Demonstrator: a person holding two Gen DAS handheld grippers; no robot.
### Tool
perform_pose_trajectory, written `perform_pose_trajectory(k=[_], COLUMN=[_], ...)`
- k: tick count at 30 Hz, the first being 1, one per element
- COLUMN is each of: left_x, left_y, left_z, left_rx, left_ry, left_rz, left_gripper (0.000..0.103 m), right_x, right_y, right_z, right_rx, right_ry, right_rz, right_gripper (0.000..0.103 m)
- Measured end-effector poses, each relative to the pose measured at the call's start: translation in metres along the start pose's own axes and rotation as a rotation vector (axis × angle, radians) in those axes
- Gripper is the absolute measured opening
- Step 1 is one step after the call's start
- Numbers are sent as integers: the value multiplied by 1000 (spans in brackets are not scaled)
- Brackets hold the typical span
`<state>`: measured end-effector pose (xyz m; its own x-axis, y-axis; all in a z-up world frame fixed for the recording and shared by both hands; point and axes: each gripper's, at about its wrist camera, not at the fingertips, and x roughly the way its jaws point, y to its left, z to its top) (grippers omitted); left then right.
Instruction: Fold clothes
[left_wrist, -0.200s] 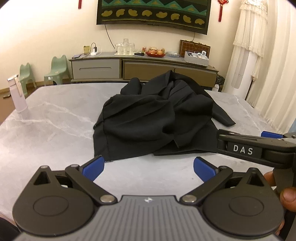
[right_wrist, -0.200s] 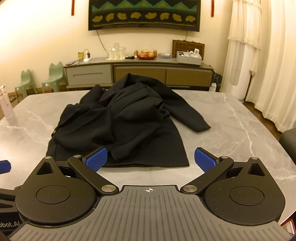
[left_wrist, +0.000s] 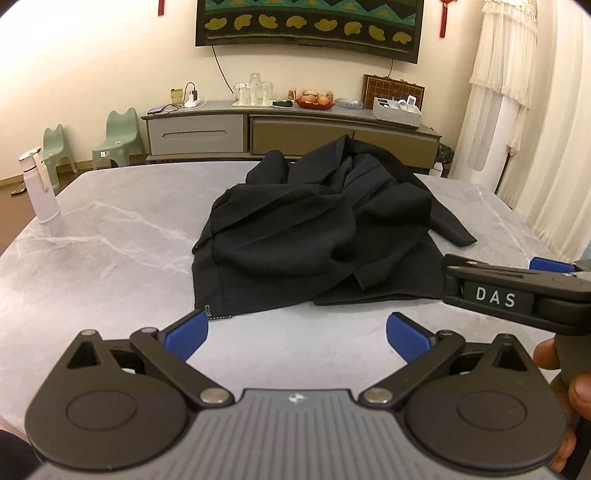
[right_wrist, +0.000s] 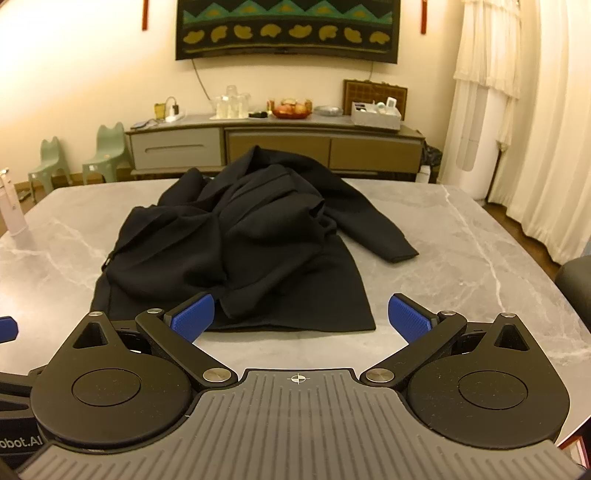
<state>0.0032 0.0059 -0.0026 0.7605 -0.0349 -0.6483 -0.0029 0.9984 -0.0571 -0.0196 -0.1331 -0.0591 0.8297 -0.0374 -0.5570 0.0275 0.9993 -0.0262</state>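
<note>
Crumpled black cloth coat (left_wrist: 317, 236) lies in the middle of the grey marble table (left_wrist: 110, 251), same as before. Left gripper (left_wrist: 297, 334) and right gripper (right_wrist: 301, 319) both stay wide open, holding nothing, near its bottom edge.

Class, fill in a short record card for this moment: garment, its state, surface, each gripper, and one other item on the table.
garment: black jacket
state: crumpled and unfolded, one sleeve stretched out to the right
surface: grey marble table
left gripper: jaws open, holding nothing, short of the jacket's near hem
right gripper: jaws open, holding nothing, at the near hem
other item: white bottle upright near the table's left edge
folding: not yet begun
</note>
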Motion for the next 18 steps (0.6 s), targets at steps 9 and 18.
perform_pose_trajectory(k=[9,18], left_x=[3,1], left_y=[-4,-3], left_z=[-2,-3], left_rx=[21,29], left_ry=[24,20], left_rz=[17,28], left_gripper=[103,103], right_x=[-3,-2], right_y=[0,0], right_z=[-3,-3], right_rx=[-5,-9], right_ry=[-8,-3], right_rz=[-2,0], right_gripper=[103,103])
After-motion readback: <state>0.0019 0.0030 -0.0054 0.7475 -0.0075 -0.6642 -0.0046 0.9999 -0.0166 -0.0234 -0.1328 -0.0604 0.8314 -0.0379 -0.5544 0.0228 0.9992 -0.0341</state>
